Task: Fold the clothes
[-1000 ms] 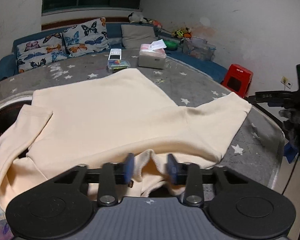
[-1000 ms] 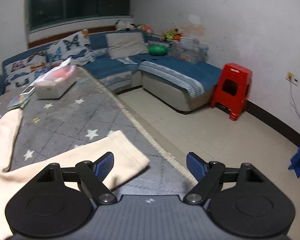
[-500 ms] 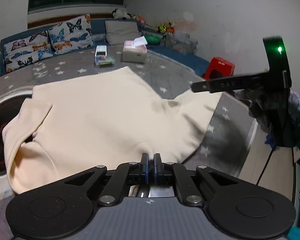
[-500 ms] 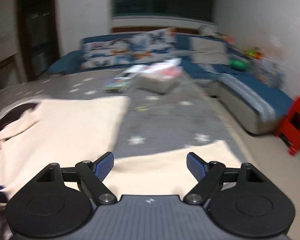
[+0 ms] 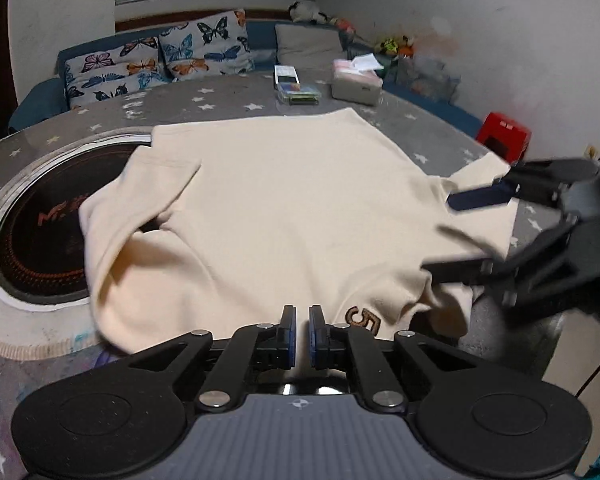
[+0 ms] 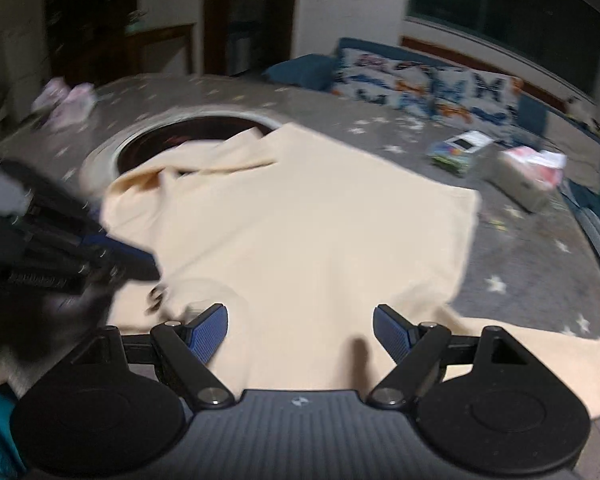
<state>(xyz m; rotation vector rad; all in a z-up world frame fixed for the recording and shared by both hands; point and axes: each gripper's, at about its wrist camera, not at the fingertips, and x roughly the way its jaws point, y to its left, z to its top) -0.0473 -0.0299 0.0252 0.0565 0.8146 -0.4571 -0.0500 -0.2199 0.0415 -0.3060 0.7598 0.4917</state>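
Cream sweatshirt [image 5: 284,208] lies spread on the grey star-print desk [image 5: 228,104], its left part draped over the round dark inset [image 5: 32,236] in the desk top. One sleeve [image 5: 160,184] is folded back onto the body on that side; the other sleeve [image 6: 540,364] runs off toward the desk's right edge. A dark embroidered "5" [image 5: 363,320] shows near the garment's near edge.

Left tongs [image 5: 300,336]: blue pads nearly together, with only a thin slit between them, at the garment's near edge. Cloth sits right at the tips, but whether it is pinched between them cannot be told, since the pads hide the contact.

Right tongs [image 6: 300,334]: jaws spread wide, nothing between them, low over the sweatshirt near the base of the right sleeve. In the left wrist view they come in from the right over that sleeve, one blue pad [image 5: 482,198] above the cloth. That view is motion-blurred there.

Far side of the desk: tissue box [image 5: 356,86], a small clear box with colourful contents [image 5: 298,96], and a white flat item [image 5: 286,76] just behind it. Butterfly-print cushions [image 5: 160,60] line the blue sofa [image 5: 40,98] beyond. A red stool [image 5: 504,140] stands on the floor at right.
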